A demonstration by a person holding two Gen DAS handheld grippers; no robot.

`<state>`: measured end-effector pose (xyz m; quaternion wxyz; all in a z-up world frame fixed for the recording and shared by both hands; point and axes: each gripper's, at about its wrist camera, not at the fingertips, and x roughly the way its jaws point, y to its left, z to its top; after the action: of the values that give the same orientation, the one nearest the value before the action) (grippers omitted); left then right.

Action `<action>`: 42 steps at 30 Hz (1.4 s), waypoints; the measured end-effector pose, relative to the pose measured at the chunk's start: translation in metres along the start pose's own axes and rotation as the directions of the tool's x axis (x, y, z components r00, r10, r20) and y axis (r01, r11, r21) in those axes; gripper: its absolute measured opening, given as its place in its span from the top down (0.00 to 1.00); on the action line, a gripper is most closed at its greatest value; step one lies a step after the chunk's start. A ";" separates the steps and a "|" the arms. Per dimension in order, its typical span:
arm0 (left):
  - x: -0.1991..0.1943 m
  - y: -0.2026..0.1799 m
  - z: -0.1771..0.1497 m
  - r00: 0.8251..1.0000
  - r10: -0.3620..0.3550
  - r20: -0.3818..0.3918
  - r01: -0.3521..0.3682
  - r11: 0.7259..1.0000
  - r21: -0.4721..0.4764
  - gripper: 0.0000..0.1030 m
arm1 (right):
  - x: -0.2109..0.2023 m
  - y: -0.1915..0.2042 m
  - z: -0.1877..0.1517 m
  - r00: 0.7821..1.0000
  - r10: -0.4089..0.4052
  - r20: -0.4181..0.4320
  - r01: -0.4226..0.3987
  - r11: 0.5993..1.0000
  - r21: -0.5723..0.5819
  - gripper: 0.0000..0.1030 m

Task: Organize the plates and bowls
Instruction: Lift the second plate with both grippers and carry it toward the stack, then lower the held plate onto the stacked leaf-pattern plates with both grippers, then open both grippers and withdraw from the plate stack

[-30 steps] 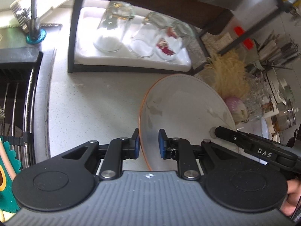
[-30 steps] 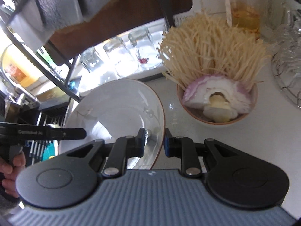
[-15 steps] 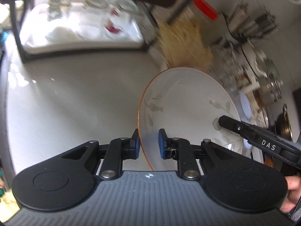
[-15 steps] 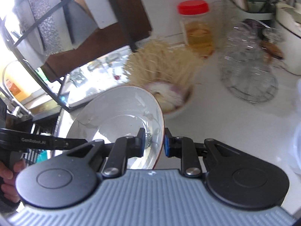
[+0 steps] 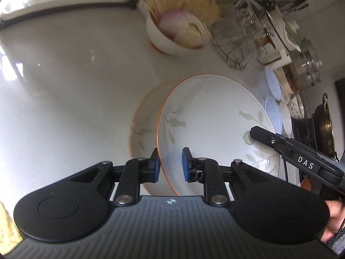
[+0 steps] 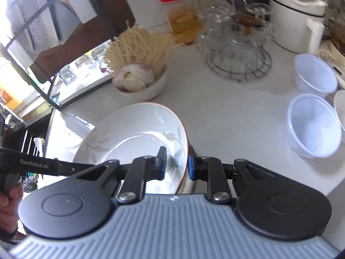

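White plate (image 5: 215, 116) with orange rim and pale grey-green leaf sprigs. Grippers black with blue pads (image 5: 185, 166). Counter (image 6: 226, 112) white, lightly speckled. Small bowl (image 6: 148, 89) white with reddish base, holding purple-white onion (image 6: 133, 76) and pale straw-yellow noodles (image 6: 138, 43). Jar (image 6: 180, 15) has red lid, amber contents. Two translucent bluish-white tubs (image 6: 312, 125).

One white ceramic plate with an orange rim and leaf pattern (image 6: 133, 136). Two translucent white plastic bowls (image 6: 313, 125) (image 6: 314, 78). One white ceramic bowl of onion and pale noodles (image 6: 148, 88). One clear jar with a red lid (image 6: 180, 15). One round wire rack of clear glassware (image 6: 237, 51). Two black two-finger grippers (image 5: 169, 167) (image 6: 175, 165).
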<state>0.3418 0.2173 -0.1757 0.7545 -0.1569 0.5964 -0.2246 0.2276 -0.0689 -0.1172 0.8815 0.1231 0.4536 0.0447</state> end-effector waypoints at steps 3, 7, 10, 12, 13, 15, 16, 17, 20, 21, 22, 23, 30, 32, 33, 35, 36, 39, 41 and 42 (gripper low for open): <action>0.011 -0.009 -0.001 1.000 0.004 -0.012 -0.005 1.000 -0.013 0.76 | 0.000 -0.008 -0.001 1.000 -0.017 -0.008 0.017 1.000 -0.013 0.78; 0.022 -0.014 -0.003 1.000 0.022 -0.013 -0.022 0.999 -0.035 0.75 | 0.001 -0.015 0.000 1.000 -0.019 -0.013 0.018 0.999 -0.048 0.78; 0.027 -0.012 -0.004 0.999 0.042 -0.019 -0.043 0.996 -0.074 0.74 | 0.005 -0.016 -0.001 1.000 -0.011 -0.021 0.009 0.997 -0.078 0.78; 0.028 -0.017 -0.004 0.997 0.077 -0.013 -0.077 0.995 -0.067 0.73 | 0.008 -0.015 -0.001 1.000 -0.010 -0.029 0.007 0.996 -0.094 0.78; 0.029 -0.019 -0.005 0.996 0.094 -0.007 -0.094 0.994 -0.062 0.72 | 0.009 -0.014 -0.002 1.000 -0.008 -0.027 0.005 0.994 -0.106 0.78; 0.033 -0.018 -0.007 0.993 0.114 -0.012 -0.115 0.991 -0.076 0.71 | 0.009 -0.013 -0.001 1.000 -0.001 -0.024 -0.002 0.993 -0.117 0.78; 0.035 -0.017 -0.007 0.993 0.119 -0.018 -0.120 0.989 -0.083 0.71 | 0.010 -0.013 -0.001 1.000 0.001 -0.023 -0.003 0.993 -0.120 0.78; 0.037 -0.017 -0.008 0.992 0.124 -0.024 -0.126 0.988 -0.086 0.71 | 0.010 -0.013 0.000 1.000 0.003 -0.021 -0.006 0.992 -0.124 0.78; 0.041 -0.021 -0.010 0.989 0.147 -0.021 -0.149 0.986 -0.072 0.71 | 0.012 -0.011 0.000 1.000 -0.008 -0.015 0.006 0.990 -0.142 0.78; 0.043 -0.023 -0.009 0.988 0.156 -0.021 -0.157 0.985 -0.068 0.71 | 0.012 -0.011 0.000 1.000 -0.013 -0.012 0.011 0.988 -0.151 0.78; 0.044 -0.024 -0.008 0.987 0.161 -0.019 -0.162 0.984 -0.068 0.71 | 0.013 -0.011 0.001 1.000 -0.013 -0.012 0.011 0.988 -0.153 0.78; 0.046 -0.026 -0.007 0.986 0.166 -0.016 -0.166 0.984 -0.070 0.71 | 0.013 -0.012 0.001 1.000 -0.010 -0.012 0.008 0.988 -0.152 0.78; 0.050 -0.033 0.003 0.974 0.227 -0.007 -0.227 0.973 -0.049 0.70 | 0.018 -0.015 0.002 1.000 -0.008 -0.001 0.008 0.989 -0.147 0.82; 0.050 -0.038 0.002 0.966 0.260 -0.005 -0.260 0.965 -0.023 0.70 | 0.019 -0.016 0.002 1.000 -0.002 -0.001 0.002 0.990 -0.138 0.86; 0.051 -0.040 0.002 0.963 0.271 -0.004 -0.271 0.962 -0.017 0.70 | 0.019 -0.016 0.001 1.000 -0.001 0.002 0.001 0.990 -0.139 0.86; 0.052 -0.042 0.002 0.958 0.285 -0.003 -0.286 0.958 -0.002 0.69 | 0.020 -0.016 0.002 1.000 -0.005 0.009 0.006 0.989 -0.147 0.86; 0.053 -0.044 0.003 0.957 0.289 -0.005 -0.289 0.957 0.001 0.69 | 0.020 -0.015 0.002 1.000 -0.006 0.010 0.008 0.989 -0.148 0.86; 0.054 -0.045 0.006 0.956 0.293 -0.010 -0.293 0.956 -0.004 0.69 | 0.022 -0.015 0.005 1.000 -0.008 0.012 0.009 0.988 -0.153 0.87; 0.053 -0.045 0.008 0.956 0.292 -0.009 -0.292 0.956 -0.007 0.68 | 0.022 -0.014 0.005 1.000 -0.005 0.011 0.007 0.987 -0.160 0.86; 0.052 -0.046 0.007 0.957 0.289 -0.007 -0.289 0.957 -0.009 0.65 | 0.022 -0.015 0.005 1.000 -0.003 0.010 0.004 0.987 -0.159 0.86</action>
<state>0.3513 0.1506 -0.1941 0.7767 -0.0711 0.6162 -0.1094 0.2442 -0.0796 -0.1354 0.8909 0.0516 0.4444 0.0786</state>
